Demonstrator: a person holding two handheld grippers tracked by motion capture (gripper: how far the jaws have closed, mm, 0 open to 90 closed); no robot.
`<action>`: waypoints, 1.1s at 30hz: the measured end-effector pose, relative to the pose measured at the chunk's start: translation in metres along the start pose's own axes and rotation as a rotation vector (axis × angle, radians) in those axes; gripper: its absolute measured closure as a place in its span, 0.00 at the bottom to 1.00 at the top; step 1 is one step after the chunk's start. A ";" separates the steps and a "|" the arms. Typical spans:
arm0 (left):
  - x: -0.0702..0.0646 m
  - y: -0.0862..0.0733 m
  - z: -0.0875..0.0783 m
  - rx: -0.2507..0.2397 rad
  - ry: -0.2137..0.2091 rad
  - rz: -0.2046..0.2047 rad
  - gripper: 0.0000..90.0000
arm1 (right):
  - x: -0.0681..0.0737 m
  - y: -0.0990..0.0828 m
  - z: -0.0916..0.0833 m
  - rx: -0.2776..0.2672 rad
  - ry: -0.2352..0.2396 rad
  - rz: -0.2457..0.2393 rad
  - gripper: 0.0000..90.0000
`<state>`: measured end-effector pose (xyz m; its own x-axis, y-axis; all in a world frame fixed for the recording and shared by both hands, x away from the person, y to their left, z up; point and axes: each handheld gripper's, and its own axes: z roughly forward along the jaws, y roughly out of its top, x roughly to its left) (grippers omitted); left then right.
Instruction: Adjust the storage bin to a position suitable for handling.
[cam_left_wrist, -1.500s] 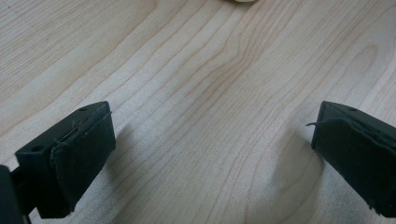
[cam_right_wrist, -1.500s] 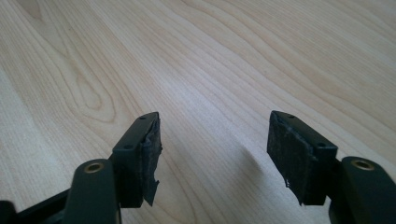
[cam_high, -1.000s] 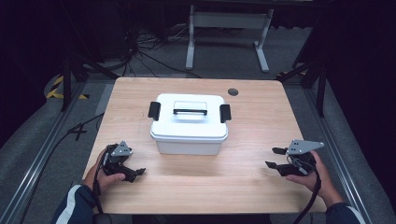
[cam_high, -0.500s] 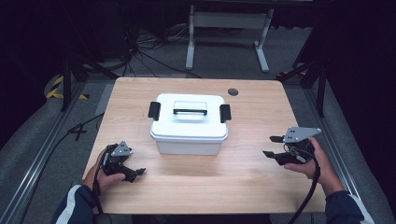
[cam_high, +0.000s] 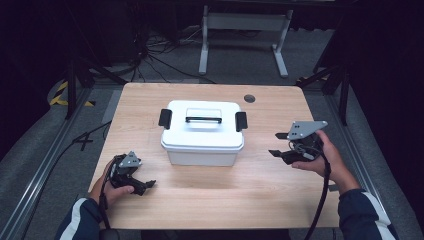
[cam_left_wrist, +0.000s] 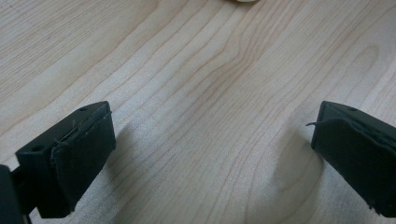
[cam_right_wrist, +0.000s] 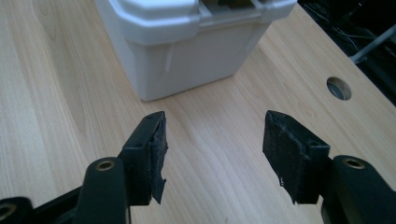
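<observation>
The white rectangular plastic storage box (cam_high: 202, 132) with a clear top handle (cam_high: 203, 119) and two black side latches (cam_high: 241, 121) sits mid-counter (cam_high: 260, 195), the one box there. It looks rigid, smooth-walled and probably light. The handle or the latches seem the best holds. Right of the box, the right tool (cam_high: 276, 144) gapes, empty. Left of it and nearer the person, the left tool (cam_high: 148, 187) also stands open, holding nothing.

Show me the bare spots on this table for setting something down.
Bare wood runs along the front edge of the table between the left tool and right tool, and along the back behind the white box up to the round hole. The middle is crowded.
</observation>
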<state>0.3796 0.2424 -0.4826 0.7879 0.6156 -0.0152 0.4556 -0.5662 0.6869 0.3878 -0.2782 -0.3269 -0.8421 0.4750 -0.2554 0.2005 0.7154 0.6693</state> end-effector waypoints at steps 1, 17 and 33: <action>0.000 0.000 0.000 0.000 0.000 0.000 0.00 | 0.000 0.004 0.000 0.001 0.002 -0.008 0.45; 0.000 0.000 0.000 0.002 0.002 0.004 0.00 | -0.006 0.063 0.011 0.016 0.000 -0.110 0.46; 0.000 0.000 0.000 0.002 0.002 0.003 0.00 | -0.004 0.113 0.037 0.074 0.016 -0.191 0.47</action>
<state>0.3796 0.2427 -0.4823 0.7882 0.6153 -0.0117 0.4541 -0.5687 0.6858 0.4324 -0.1796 -0.2761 -0.8762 0.3190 -0.3613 0.0717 0.8276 0.5567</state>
